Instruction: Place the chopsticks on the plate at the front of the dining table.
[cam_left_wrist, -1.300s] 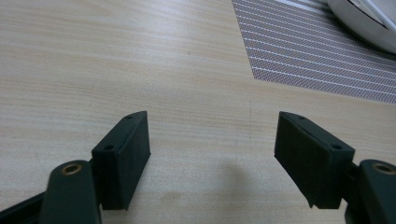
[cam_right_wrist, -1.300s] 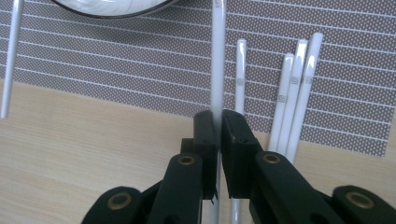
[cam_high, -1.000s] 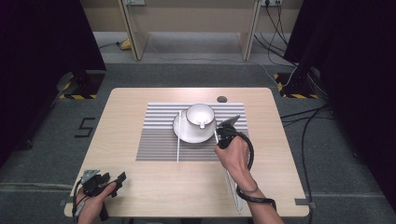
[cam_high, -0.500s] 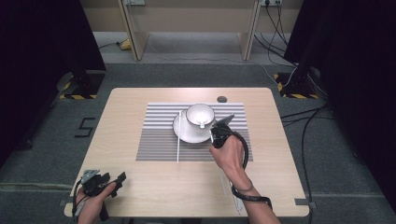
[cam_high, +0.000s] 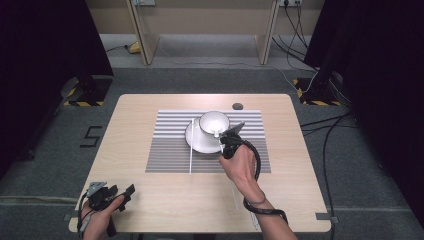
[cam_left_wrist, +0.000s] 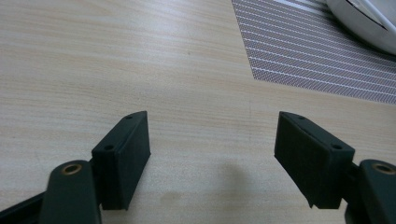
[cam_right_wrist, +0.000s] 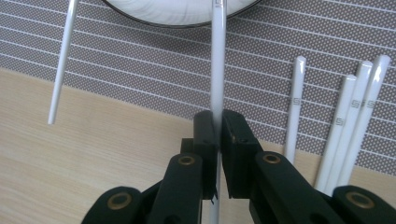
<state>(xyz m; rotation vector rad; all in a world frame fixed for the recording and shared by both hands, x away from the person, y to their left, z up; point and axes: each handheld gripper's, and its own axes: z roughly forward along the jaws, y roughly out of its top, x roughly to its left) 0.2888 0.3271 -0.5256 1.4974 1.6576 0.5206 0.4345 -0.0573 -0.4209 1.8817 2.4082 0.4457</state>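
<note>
White porcelain marks the middle of the high view: a cup (cam_high: 214, 122) on a saucer (cam_high: 200, 141), set on a striped mat (cam_high: 165, 155) on the wooden desk (cam_high: 140, 107). The right gripper (cam_high: 227, 140) sits at the saucer's right edge, clamped on a thin white stick (cam_high: 220, 143) whose far end rests in the cup. Another white stick (cam_high: 191, 150) lies on the mat just left of the saucer. At the near left corner, the left gripper (cam_high: 124, 192) is well apart from all this.

From the left gripper view, the left gripper (cam_left_wrist: 212, 149) has its jaws spread wide over bare wood, nothing between them; the mat (cam_left_wrist: 299, 56) lies far right.

From the right gripper view, the right gripper (cam_right_wrist: 218, 135) pinches the stick (cam_right_wrist: 217, 60), which runs straight away to the saucer (cam_right_wrist: 177, 14). Three loose sticks (cam_right_wrist: 345, 126) lie to the right, one (cam_right_wrist: 63, 60) to the left.
</note>
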